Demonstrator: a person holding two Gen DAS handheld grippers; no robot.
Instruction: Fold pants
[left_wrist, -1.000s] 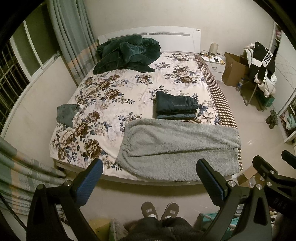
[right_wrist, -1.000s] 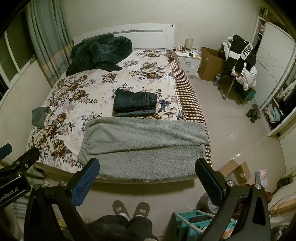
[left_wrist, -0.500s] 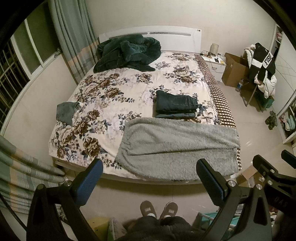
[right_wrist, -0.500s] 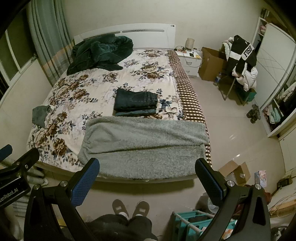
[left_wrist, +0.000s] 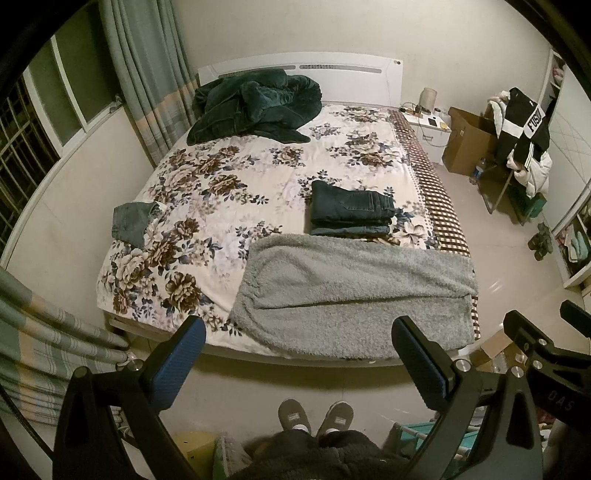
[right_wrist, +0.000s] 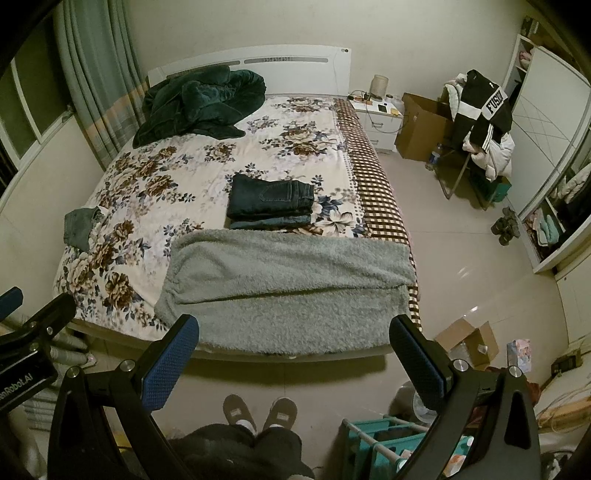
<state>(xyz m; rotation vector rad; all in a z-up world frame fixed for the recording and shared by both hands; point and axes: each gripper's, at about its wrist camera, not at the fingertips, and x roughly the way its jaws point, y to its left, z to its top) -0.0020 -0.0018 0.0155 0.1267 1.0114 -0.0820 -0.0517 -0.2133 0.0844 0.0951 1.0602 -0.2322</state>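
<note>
Little has shifted over the past second: both cameras have drifted only slightly, and the bed (left_wrist: 258, 177) scene is unchanged. Left tongs (left_wrist: 297, 345) and right tongs (right_wrist: 293, 343) hover spread wide and empty above a person's slippers (right_wrist: 258, 410), short of the bed's foot. Grey fleece pants (left_wrist: 354, 291) lie flat across that foot end; folded dark jeans (left_wrist: 351, 210) sit just beyond.

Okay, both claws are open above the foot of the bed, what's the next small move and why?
Probably lower both claws, left and right, to the near edge of the grey fleece pants. They lie flat across the bed, lengthwise-folded, and neither claw touches them.
</note>
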